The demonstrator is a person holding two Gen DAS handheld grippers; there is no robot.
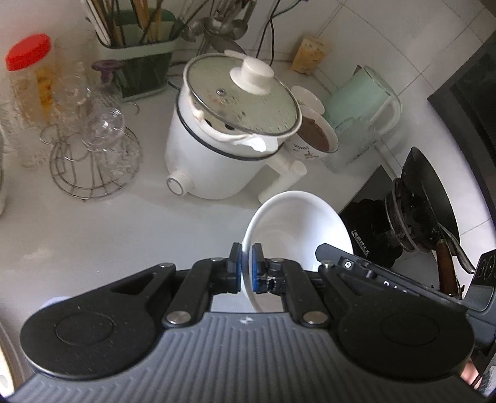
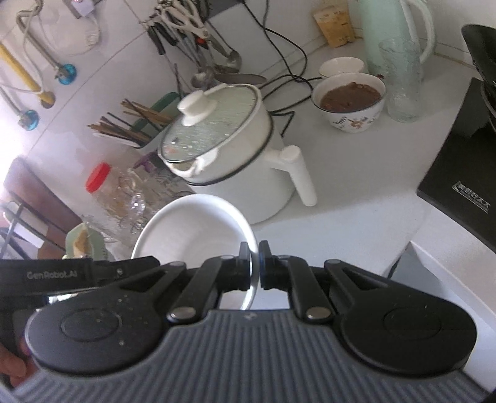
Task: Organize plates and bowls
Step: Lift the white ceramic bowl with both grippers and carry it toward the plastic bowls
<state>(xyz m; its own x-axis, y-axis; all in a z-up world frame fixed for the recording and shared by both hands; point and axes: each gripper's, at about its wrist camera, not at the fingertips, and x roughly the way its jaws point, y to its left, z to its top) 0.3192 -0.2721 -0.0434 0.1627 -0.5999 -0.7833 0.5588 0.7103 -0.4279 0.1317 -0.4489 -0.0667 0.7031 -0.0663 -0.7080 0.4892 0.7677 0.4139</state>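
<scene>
A white bowl (image 1: 297, 223) is held in the air above the white counter, tilted on edge. My left gripper (image 1: 246, 268) is shut on its rim at one side. In the right wrist view the same white bowl (image 2: 192, 229) shows, and my right gripper (image 2: 254, 268) is shut on the opposite rim. The other gripper's body (image 1: 372, 276) shows to the right in the left view and the other gripper's body (image 2: 77, 272) shows at left in the right view. A patterned bowl of brown food (image 2: 350, 100) and a small white bowl (image 2: 341, 66) stand at the back of the counter.
A white electric pot with a glass lid (image 1: 229, 136) stands mid-counter, its handle (image 2: 302, 176) pointing right. A glass rack (image 1: 93, 148), a red-capped jar (image 1: 28, 71), a utensil holder (image 1: 139, 55), a green kettle (image 2: 393, 28), a glass (image 2: 403, 80) and a black cooktop (image 2: 458, 161) surround it.
</scene>
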